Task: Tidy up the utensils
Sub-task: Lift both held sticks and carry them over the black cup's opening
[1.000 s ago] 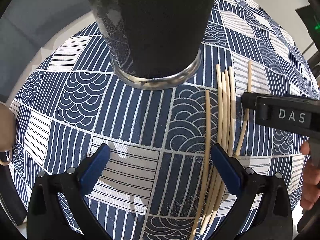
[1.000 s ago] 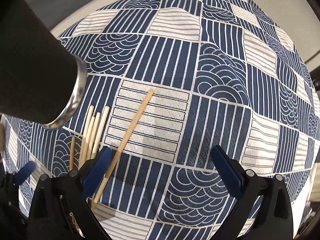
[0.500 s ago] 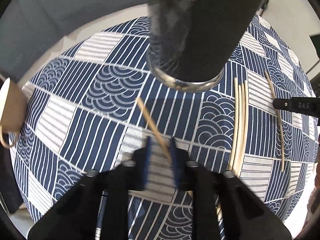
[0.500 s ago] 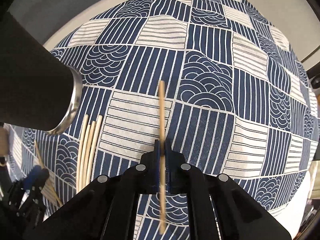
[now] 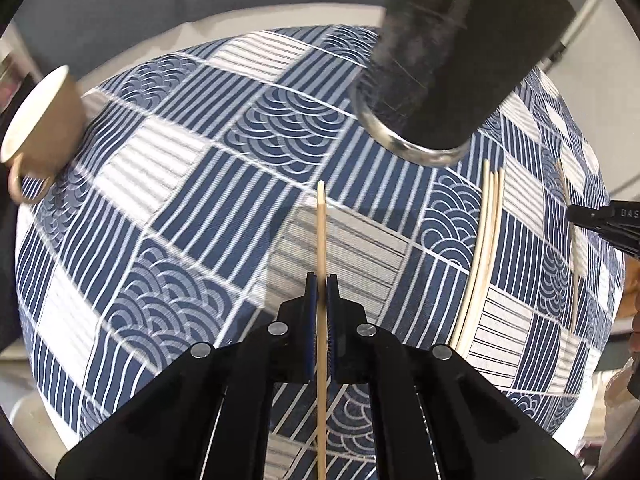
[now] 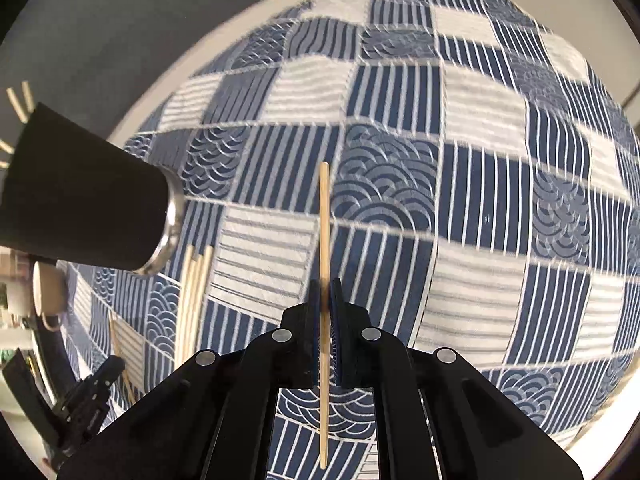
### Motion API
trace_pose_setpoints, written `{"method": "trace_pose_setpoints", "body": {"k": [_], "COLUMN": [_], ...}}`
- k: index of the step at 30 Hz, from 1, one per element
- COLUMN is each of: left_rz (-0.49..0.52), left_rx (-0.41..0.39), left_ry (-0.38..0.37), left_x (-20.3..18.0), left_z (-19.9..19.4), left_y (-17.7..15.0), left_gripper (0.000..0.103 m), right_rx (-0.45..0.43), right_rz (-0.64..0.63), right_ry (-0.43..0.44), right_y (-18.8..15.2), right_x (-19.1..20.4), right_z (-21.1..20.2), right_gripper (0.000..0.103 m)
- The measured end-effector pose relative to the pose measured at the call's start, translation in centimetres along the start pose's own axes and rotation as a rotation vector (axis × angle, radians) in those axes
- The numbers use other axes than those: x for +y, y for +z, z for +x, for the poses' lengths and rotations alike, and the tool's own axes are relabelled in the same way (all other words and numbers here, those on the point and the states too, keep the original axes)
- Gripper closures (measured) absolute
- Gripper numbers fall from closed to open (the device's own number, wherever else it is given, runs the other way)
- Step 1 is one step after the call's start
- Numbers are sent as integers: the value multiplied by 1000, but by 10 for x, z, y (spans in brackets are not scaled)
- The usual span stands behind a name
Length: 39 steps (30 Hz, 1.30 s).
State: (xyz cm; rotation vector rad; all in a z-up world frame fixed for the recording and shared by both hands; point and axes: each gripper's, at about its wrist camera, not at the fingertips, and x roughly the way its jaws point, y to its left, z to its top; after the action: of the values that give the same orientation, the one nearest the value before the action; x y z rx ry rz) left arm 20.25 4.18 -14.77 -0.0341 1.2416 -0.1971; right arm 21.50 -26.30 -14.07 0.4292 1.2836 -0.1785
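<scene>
My left gripper [image 5: 321, 280] is shut on a wooden chopstick [image 5: 321, 232] that points forward above the patterned cloth. A tall black holder [image 5: 452, 60] with a glass base stands ahead to the right. Three chopsticks [image 5: 486, 240] lie on the cloth just right of it. My right gripper [image 6: 325, 286] is shut on another chopstick [image 6: 324, 224], lifted over the cloth. In the right wrist view the black holder [image 6: 84, 196] stands to the left with chopstick ends [image 6: 18, 100] sticking out of its top, and loose chopsticks [image 6: 192, 296] lie beside its base.
A blue and white patterned tablecloth [image 5: 192, 216] covers the table. A beige cup [image 5: 40, 120] stands at the far left, also visible as a cup [image 6: 46, 292] in the right wrist view. The left gripper [image 6: 92, 384] shows at that view's lower left, the right gripper [image 5: 604, 220] at the other view's right edge.
Both grippers went from open to shut, each taking a chopstick off the cloth and lifting it. The left gripper moved left and rolled, bringing its chopstick straight ahead.
</scene>
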Motion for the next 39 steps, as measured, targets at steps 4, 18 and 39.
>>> {"method": "trace_pose_setpoints", "body": {"k": [4, 18, 39], "left_rz": [-60, -209, -329], "left_rx": [-27, -157, -427], "left_ry": [3, -20, -84], "left_x": [14, 15, -14], "left_z": [-22, -75, -137], "left_y": [-1, 9, 37], "left_gripper": [98, 98, 98], "right_rx": [-53, -157, -334], "right_rz": [-62, -316, -550], "right_ry": [33, 228, 400], "right_y": [23, 71, 100], "right_x": [5, 56, 94], "right_z": [-22, -87, -157], "right_gripper": [98, 98, 98]}}
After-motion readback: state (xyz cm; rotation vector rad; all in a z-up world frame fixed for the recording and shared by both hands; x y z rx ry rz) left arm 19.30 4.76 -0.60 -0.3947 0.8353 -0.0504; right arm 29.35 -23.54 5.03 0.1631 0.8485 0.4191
